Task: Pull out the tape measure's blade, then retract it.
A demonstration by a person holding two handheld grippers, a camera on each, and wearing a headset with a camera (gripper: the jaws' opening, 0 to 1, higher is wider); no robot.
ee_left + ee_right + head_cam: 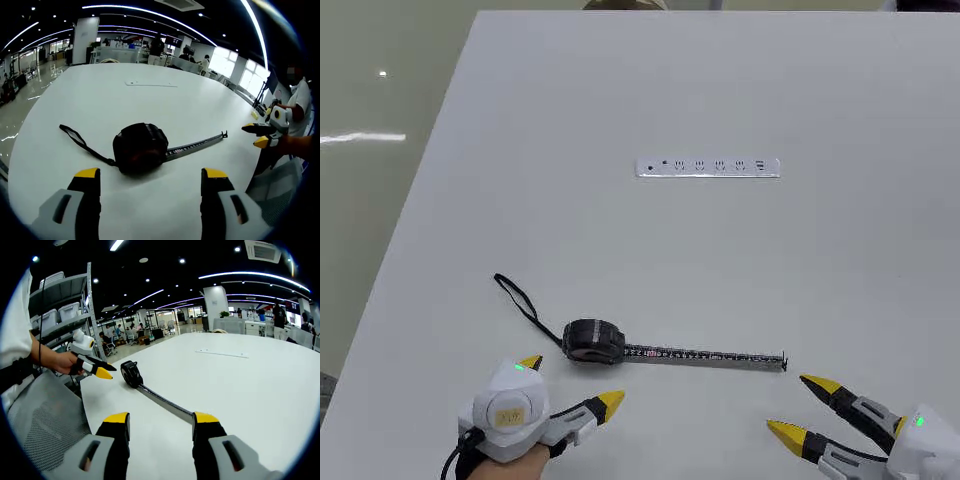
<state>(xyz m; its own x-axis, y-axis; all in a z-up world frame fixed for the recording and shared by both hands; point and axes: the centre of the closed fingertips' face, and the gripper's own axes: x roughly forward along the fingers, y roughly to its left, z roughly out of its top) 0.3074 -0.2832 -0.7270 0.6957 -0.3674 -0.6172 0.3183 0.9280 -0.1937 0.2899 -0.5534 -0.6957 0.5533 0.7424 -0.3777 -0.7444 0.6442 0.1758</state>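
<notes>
Left gripper [570, 380] and right gripper [801, 407] both gape empty, the tape measure [592, 341] just ahead of the left, its blade [705, 356] drawn out toward the right's tips; unheld, the tape measure may skid or the blade snap back hard.

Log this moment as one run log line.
tape measure on table, blade out | left gripper open, facing tape measure, no contact | right gripper open, near blade end, no contact
</notes>
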